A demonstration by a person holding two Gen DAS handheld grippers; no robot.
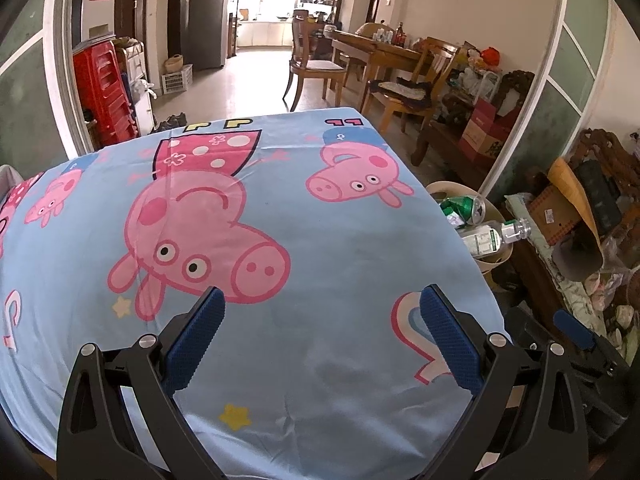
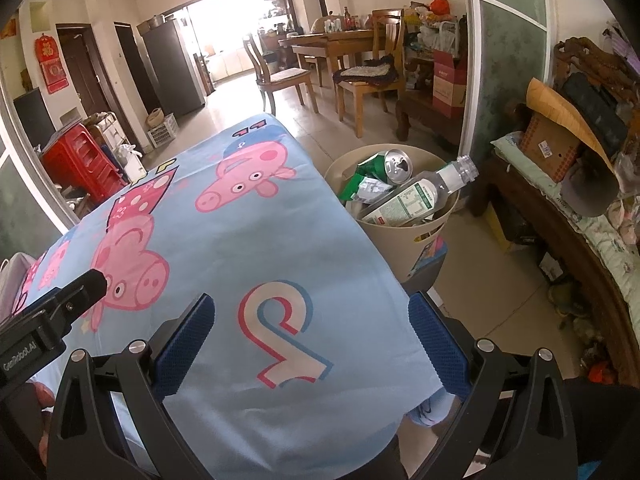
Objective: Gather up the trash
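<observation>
A beige trash bin (image 2: 404, 240) stands on the floor at the table's right edge; it also shows in the left wrist view (image 1: 496, 262). In it lie a clear plastic bottle (image 2: 424, 194) with its open neck sticking over the rim, a crushed green can (image 2: 390, 166) and crumpled wrappers. The bottle (image 1: 494, 236) and can (image 1: 466, 206) show in the left wrist view too. My left gripper (image 1: 320, 320) is open and empty above the blue pig-print tablecloth (image 1: 280, 208). My right gripper (image 2: 310, 320) is open and empty over the table's right corner, short of the bin.
A carved wooden bench (image 2: 560, 208) with boxes, a bag and cushions runs along the right. Dining table (image 2: 336, 46) and chairs (image 2: 280, 76) stand beyond. Red plastic stools (image 1: 102, 88) are stacked at the left. Tiled floor lies between bin and bench.
</observation>
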